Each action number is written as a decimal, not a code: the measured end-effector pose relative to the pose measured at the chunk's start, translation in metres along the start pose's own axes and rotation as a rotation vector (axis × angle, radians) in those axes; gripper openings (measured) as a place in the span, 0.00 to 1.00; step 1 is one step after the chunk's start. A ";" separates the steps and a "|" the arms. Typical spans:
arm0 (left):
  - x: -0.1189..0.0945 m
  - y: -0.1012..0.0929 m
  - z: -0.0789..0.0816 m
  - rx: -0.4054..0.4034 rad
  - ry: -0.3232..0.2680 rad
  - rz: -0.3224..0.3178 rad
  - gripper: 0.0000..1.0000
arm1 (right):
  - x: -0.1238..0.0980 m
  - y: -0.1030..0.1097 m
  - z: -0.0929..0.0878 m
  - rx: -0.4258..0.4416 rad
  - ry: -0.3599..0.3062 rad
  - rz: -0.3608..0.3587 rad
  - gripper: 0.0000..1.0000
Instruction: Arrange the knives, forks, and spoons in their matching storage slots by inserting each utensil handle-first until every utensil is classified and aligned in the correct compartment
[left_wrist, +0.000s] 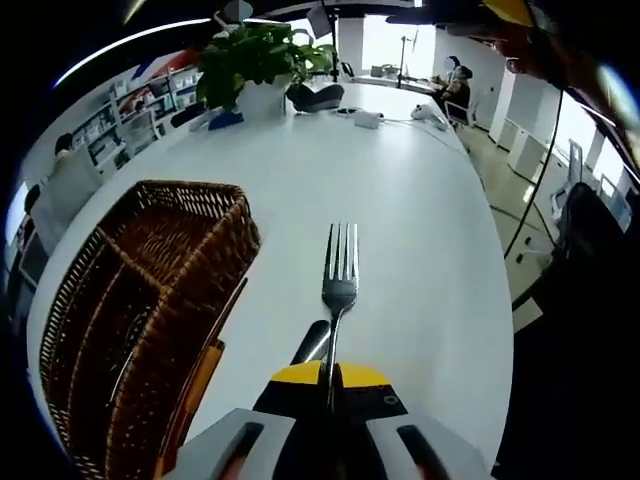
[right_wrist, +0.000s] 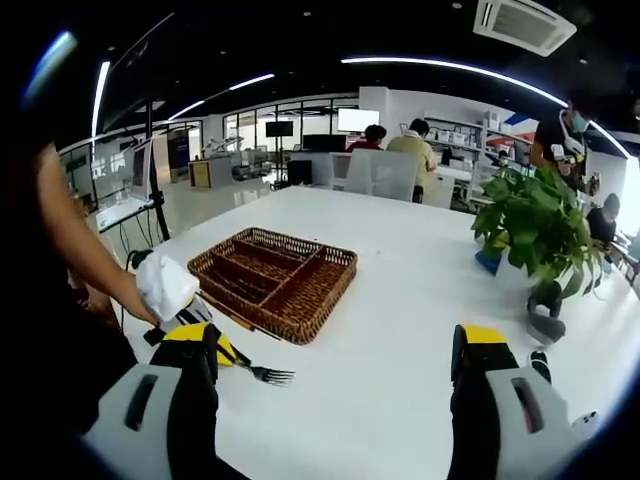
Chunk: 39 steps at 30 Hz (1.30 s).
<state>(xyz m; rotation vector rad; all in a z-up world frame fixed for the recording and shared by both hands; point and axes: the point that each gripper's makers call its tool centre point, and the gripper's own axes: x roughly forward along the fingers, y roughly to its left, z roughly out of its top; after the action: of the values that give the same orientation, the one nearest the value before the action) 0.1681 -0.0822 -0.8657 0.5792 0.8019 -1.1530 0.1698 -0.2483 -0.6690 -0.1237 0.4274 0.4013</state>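
My left gripper (left_wrist: 330, 378) is shut on the handle of a silver fork (left_wrist: 340, 275), whose tines point away over the white table. To its left lies the brown wicker tray (left_wrist: 215, 205) with long compartments. In the right gripper view the same tray (right_wrist: 335, 262) lies ahead on the table. The fork's tines (right_wrist: 268, 375) stick out from behind my right gripper's left jaw. My right gripper (right_wrist: 335, 360) is open with its jaws wide apart and nothing between them. A hand in a white glove (right_wrist: 165, 285) holds the left gripper.
A dark handle (left_wrist: 312, 340) lies under the fork. An orange-handled piece (left_wrist: 203, 372) lies along the tray's near side. A potted plant (left_wrist: 255, 60) (right_wrist: 535, 225) and small items stand at the table's far end. People sit in the office behind.
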 end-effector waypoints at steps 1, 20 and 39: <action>0.000 0.001 0.000 0.003 0.000 0.001 0.01 | 0.000 0.000 0.000 0.000 -0.001 0.000 0.99; -0.014 0.006 0.001 0.007 -0.007 -0.025 0.00 | 0.005 0.005 0.000 -0.010 0.001 0.014 0.99; -0.045 0.010 -0.004 0.023 0.059 -0.088 0.00 | 0.010 0.009 0.006 -0.027 -0.004 0.036 0.99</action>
<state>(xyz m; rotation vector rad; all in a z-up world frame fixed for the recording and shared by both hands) 0.1685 -0.0504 -0.8317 0.6046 0.8729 -1.2312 0.1764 -0.2350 -0.6680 -0.1416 0.4208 0.4427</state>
